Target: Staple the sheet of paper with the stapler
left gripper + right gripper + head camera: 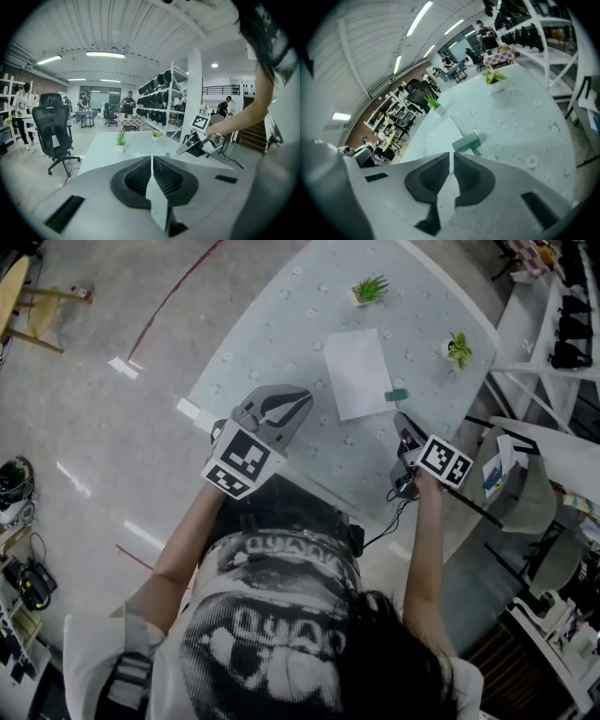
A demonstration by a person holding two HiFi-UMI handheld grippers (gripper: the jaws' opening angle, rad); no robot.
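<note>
A white sheet of paper [357, 373] lies flat on the pale flowered table [281, 334]. A small green stapler [397, 396] rests at the sheet's near right corner; the right gripper view shows the stapler [466, 143] touching the paper [439, 135]. My right gripper [400, 418] hovers just short of the stapler, pointing down at it, its jaws a thin slit apart with nothing between them [451, 157]. My left gripper [292, 401] hangs over the table's near edge, left of the sheet, jaws together and empty [152, 159].
Two small potted plants [370, 289] [457, 350] stand at the table's far side. A grey chair [539, 493] and white shelving [562, 324] crowd the right. A cable [389, 521] hangs from the right gripper. Bare floor lies to the left.
</note>
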